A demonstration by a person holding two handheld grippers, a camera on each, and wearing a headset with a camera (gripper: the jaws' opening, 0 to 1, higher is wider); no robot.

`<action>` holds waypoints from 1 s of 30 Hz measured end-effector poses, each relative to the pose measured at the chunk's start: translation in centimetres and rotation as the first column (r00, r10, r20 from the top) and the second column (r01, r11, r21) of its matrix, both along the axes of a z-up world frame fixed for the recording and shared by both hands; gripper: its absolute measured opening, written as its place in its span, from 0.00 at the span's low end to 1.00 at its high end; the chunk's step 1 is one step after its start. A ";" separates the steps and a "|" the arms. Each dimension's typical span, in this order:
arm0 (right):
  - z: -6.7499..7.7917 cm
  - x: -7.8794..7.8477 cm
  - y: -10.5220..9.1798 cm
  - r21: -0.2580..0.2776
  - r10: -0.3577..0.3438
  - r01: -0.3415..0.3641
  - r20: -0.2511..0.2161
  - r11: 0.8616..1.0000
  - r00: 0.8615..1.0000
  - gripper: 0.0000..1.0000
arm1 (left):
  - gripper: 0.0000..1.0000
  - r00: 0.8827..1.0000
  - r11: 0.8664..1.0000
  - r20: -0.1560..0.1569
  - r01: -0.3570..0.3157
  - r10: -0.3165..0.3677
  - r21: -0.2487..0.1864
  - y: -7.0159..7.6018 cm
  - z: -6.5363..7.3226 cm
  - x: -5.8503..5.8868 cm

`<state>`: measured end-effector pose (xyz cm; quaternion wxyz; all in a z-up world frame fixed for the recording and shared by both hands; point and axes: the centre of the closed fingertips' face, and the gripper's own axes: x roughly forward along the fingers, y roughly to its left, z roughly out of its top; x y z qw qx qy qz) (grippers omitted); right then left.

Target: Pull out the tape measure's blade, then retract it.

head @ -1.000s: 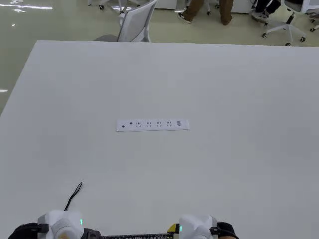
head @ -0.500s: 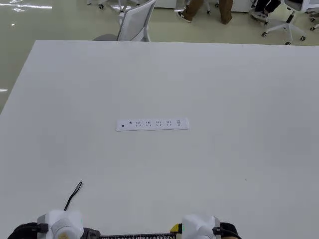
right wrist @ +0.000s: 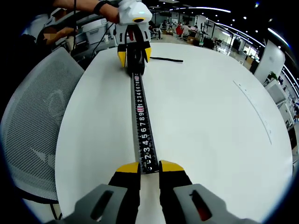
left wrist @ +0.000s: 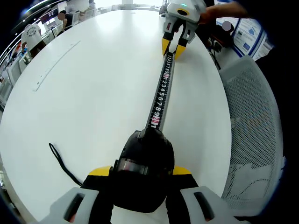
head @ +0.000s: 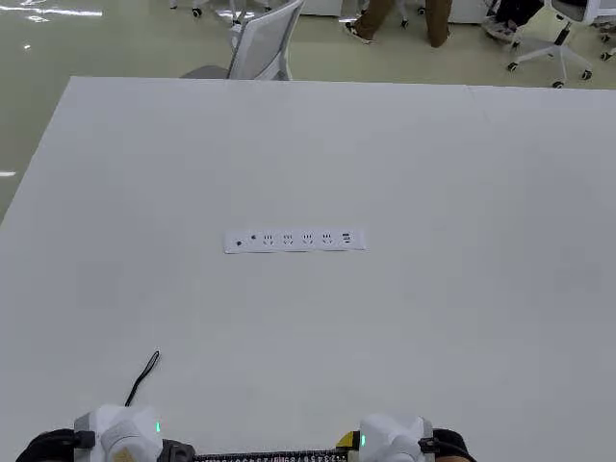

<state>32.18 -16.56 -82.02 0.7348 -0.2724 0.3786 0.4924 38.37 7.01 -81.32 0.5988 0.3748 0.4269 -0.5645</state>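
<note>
Both are clenched: the left gripper [left wrist: 141, 171] around the tape measure's rounded black case [left wrist: 145, 156], the right gripper [right wrist: 149, 166] on the tip of the flat, numbered blade [right wrist: 141, 116]. It stretches straight over the smooth white table [right wrist: 210, 116].

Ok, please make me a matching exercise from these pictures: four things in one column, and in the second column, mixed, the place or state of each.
Things
1. tape measure case
2. blade
3. power strip
4. black strap

Places or states
A. lies flat in the middle of the table
B. drawn out, its end between the jaws of the right gripper
C. lies on the table beside the left gripper
D. held in the left gripper's jaws

Pairs: 1-D, 2-B, 3-A, 4-C.
</note>
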 end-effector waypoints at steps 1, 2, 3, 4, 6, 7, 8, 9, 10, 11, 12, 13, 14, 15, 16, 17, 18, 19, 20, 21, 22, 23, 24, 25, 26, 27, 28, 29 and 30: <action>0.0 0.0 0.0 0.000 -0.001 0.001 -0.001 1.000 1.000 0.13 | 0.41 1.000 1.000 0.000 0.001 -0.001 0.000 0.0 0.0 0.0; 0.0 -0.1 -0.1 -0.001 -0.001 0.001 -0.002 1.000 1.000 0.13 | 0.41 1.000 1.000 0.000 0.001 -0.001 0.000 0.0 0.0 0.0; 0.0 -0.1 -0.1 -0.001 -0.001 0.001 -0.003 1.000 1.000 0.13 | 0.41 1.000 1.000 0.000 0.001 -0.001 -0.001 0.0 0.0 0.0; -0.1 -0.1 -0.2 -0.002 -0.001 0.001 -0.004 1.000 1.000 0.13 | 0.41 1.000 1.000 -0.001 0.001 -0.001 -0.001 0.0 0.0 0.0; -0.1 -0.2 -0.3 -0.003 -0.002 0.002 -0.007 1.000 1.000 0.13 | 0.41 1.000 1.000 -0.001 0.002 -0.002 -0.001 0.0 0.0 0.0; -0.1 -0.2 -0.4 -0.003 -0.003 0.003 -0.008 1.000 1.000 0.13 | 0.41 1.000 1.000 -0.002 0.002 -0.002 -0.001 0.0 0.0 0.0; -0.1 -0.2 -0.5 -0.003 -0.004 0.004 -0.008 1.000 1.000 0.13 | 0.41 1.000 1.000 -0.002 0.002 -0.002 -0.001 0.0 0.0 0.0; -0.2 -0.2 -0.5 -0.003 -0.006 0.006 -0.008 1.000 1.000 0.13 | 0.41 1.000 1.000 -0.002 0.002 -0.002 -0.001 -0.1 0.0 0.0; -0.2 -0.2 -0.6 -0.003 -0.008 0.008 -0.009 1.000 1.000 0.13 | 0.41 1.000 1.000 -0.002 0.001 -0.001 -0.002 -0.1 0.0 0.0; -0.2 -0.2 -0.5 0.000 -0.010 0.010 -0.011 1.000 1.000 0.13 | 0.41 1.000 1.000 -0.001 0.003 -0.003 -0.002 -0.1 0.0 0.0; -0.2 -0.2 -0.5 0.002 -0.012 0.012 -0.011 1.000 1.000 0.13 | 0.41 1.000 1.000 -0.001 0.002 -0.002 -0.002 -0.1 0.0 0.0; -0.2 -0.1 -0.6 0.002 -0.013 0.013 -0.011 1.000 1.000 0.13 | 0.41 1.000 1.000 -0.002 0.001 -0.001 -0.003 -0.1 0.0 0.0; -0.2 -0.1 -0.6 0.003 -0.013 0.013 -0.011 1.000 1.000 0.13 | 0.41 1.000 1.000 -0.002 0.000 0.000 -0.004 -0.1 -0.1 0.1; -0.2 -0.1 -0.6 0.004 -0.014 0.014 -0.012 1.000 1.000 0.14 | 0.41 1.000 1.000 -0.001 0.001 -0.001 -0.003 -0.1 -0.1 0.1; -0.3 -0.1 -0.6 0.009 -0.015 0.015 -0.013 1.000 1.000 0.14 | 0.41 1.000 1.000 0.002 0.003 -0.003 -0.002 -0.1 -0.1 0.0; -0.2 -0.1 -0.5 0.010 -0.015 0.015 -0.012 1.000 1.000 0.14 | 0.41 1.000 1.000 0.003 0.003 -0.003 -0.001 -0.1 -0.1 0.0; -0.2 -0.2 -0.5 0.010 -0.013 0.013 -0.011 1.000 1.000 0.14 | 0.41 1.000 1.000 0.004 0.003 -0.003 -0.003 -0.1 -0.1 0.0; -0.2 -0.2 -0.5 0.009 -0.009 0.009 -0.006 1.000 1.000 0.14 | 0.41 1.000 1.000 0.006 0.001 -0.001 -0.006 -0.1 -0.1 0.0; -0.2 -0.2 -0.4 0.007 -0.005 0.005 -0.004 1.000 1.000 0.15 | 0.41 1.000 1.000 0.007 0.001 -0.001 -0.006 -0.1 -0.1 0.0; -0.2 -0.2 -0.4 0.007 -0.006 0.006 -0.007 1.000 1.000 0.15 | 0.41 1.000 1.000 0.011 0.002 -0.002 -0.004 -0.1 -0.1 -0.1; -0.2 -0.2 -0.4 0.008 -0.007 0.007 -0.011 1.000 1.000 0.15 | 0.41 1.000 1.000 0.014 -0.001 0.001 -0.004 -0.2 -0.1 -0.1; -0.2 -0.2 -0.4 0.007 -0.009 0.009 -0.011 1.000 1.000 0.15 | 0.42 1.000 1.000 0.016 0.000 0.000 -0.002 -0.2 -0.1 -0.2; -0.2 -0.2 -0.5 -0.001 -0.021 0.021 -0.019 1.000 1.000 0.15 | 0.42 1.000 1.000 0.020 0.005 -0.005 0.002 -0.2 -0.2 -0.2; -0.3 -0.3 -0.7 -0.001 -0.042 0.042 -0.029 0.999 0.999 0.15 | 0.42 1.000 1.000 0.023 0.007 -0.007 0.002 -0.2 -0.2 -0.3; -0.2 -0.3 -0.7 0.005 -0.040 0.040 -0.020 0.999 0.999 0.15 | 0.42 0.999 1.000 0.034 0.009 -0.008 -0.002 -0.3 -0.1 -0.2; -0.2 -0.3 -0.6 0.004 -0.037 0.037 -0.011 0.999 0.999 0.15 | 0.42 0.999 1.000 0.034 0.005 -0.005 -0.004 -0.3 -0.1 -0.1; -0.2 -0.3 -0.6 0.000 -0.034 0.034 -0.001 0.999 0.999 0.16 | 0.42 0.999 1.000 0.033 0.000 0.001 -0.008 -0.3 -0.1 -0.1; -0.2 -0.4 -0.6 -0.002 -0.037 0.037 0.006 0.999 0.999 0.16 | 0.42 0.999 1.000 0.036 -0.005 0.005 -0.013 -0.3 -0.1 0.0; -0.2 -0.4 -0.6 -0.001 -0.042 0.042 0.008 0.999 0.999 0.16 | 0.42 0.999 1.000 0.042 -0.005 0.006 -0.022 -0.3 -0.1 0.0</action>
